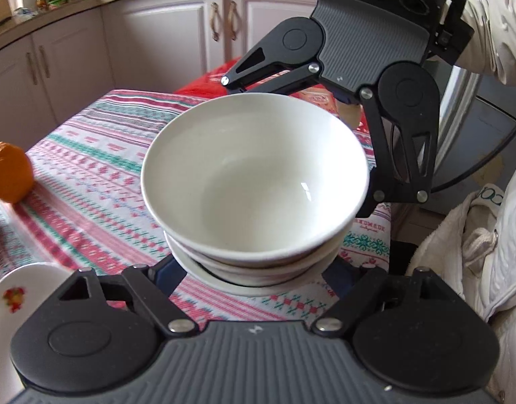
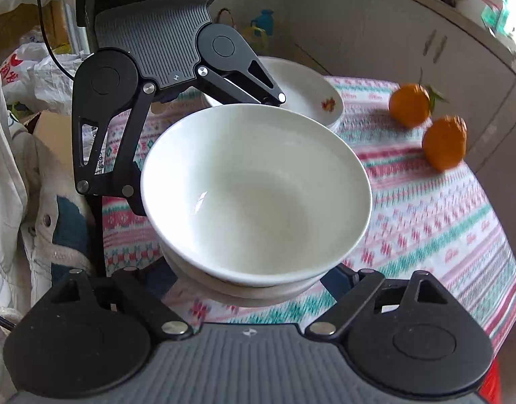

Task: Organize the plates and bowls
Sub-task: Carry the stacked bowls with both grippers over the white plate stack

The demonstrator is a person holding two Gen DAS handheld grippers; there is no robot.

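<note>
At the far left of the left wrist view an orange fruit (image 1: 9,172) sits on the tabletop (image 1: 89,181), which is covered by a striped cloth patterned in pink, green and white. Below it, at the lower left edge, part of a white plate with a small flower print (image 1: 17,286) shows.

In the middle is the stack of bowls (image 1: 254,185): plain white, glossy, deep and round. The top bowl is empty, with a bright glint on its inner wall. At least two more white rims peek out beneath it, nested closely. The stack appears lifted clear of the cloth, held between the two grippers, though its underside is hidden.

The left gripper (image 1: 254,269) comes in from the bottom of this view, its jaws spread wide around the lower part of the stack and pressing on it from both sides; the pads themselves are mostly hidden under the rims. Opposite, the right gripper (image 1: 291,101) reaches in from the upper right, jaws likewise spread wide around the far side of the stack. A person's white sleeve (image 1: 493,33) shows behind it.

In the right wrist view the same stack of bowls (image 2: 258,195) fills the centre, the right gripper (image 2: 254,282) hugging it from below and the left gripper (image 2: 204,141) from above. To the right lie the flower-print plate (image 2: 308,94) and two oranges (image 2: 409,104) on the tabletop (image 2: 426,219).
</note>
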